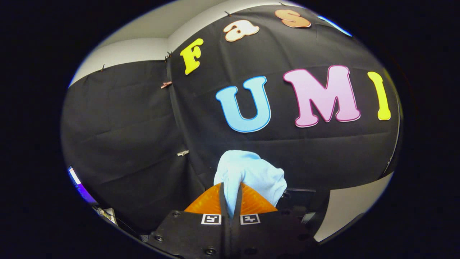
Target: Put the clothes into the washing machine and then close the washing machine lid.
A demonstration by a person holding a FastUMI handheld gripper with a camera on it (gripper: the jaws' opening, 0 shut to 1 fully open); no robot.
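HOLD: hand-held gripper [230, 196] pinched narrow on pale blue cloth [251, 174], lower centre of frame | CLOTH: bunched above fingertips, raised against booth wall [125, 136] | RISK: thin pinch may slip; loose folds may snag on entry, judged.

Nothing here can really be read off. On the body of the tongs [230, 189], just behind the fingers, sit two small square black-and-white coded markers [230, 218], one on each side; they are patterns, not words or numbers. The tongs are pinched tight on a pale blue cloth [253, 174], and that cloth shows no tag or print I can make out
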